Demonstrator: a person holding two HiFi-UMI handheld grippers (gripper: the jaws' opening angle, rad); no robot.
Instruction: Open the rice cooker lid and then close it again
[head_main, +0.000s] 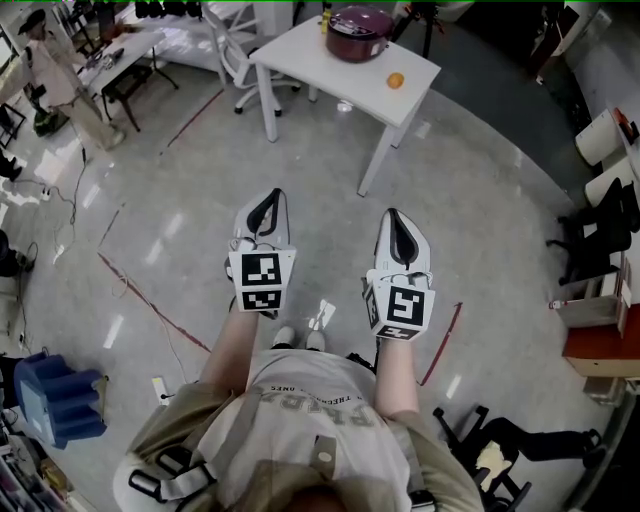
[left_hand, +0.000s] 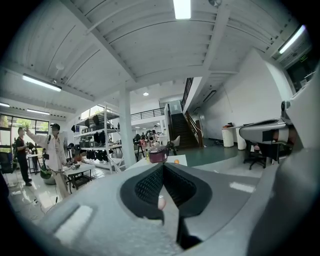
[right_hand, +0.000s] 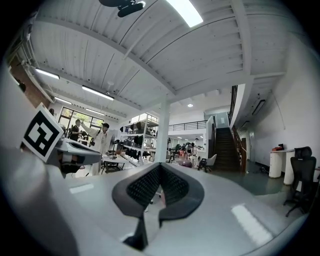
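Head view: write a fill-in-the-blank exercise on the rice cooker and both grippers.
The rice cooker stands on a white ___. Its lid is ___. The small round thing near it is ___ in colour. The left gripper and the right gripper both have their jaws ___, holding nothing.
Missing words: table; closed; orange; shut.

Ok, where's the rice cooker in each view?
Head view: rice cooker at top centre, on the white table.
Left gripper view: rice cooker small, at centre, just above the jaw tips.
Right gripper view: cannot be made out.
Shared landmark: the white table, in head and left gripper views.
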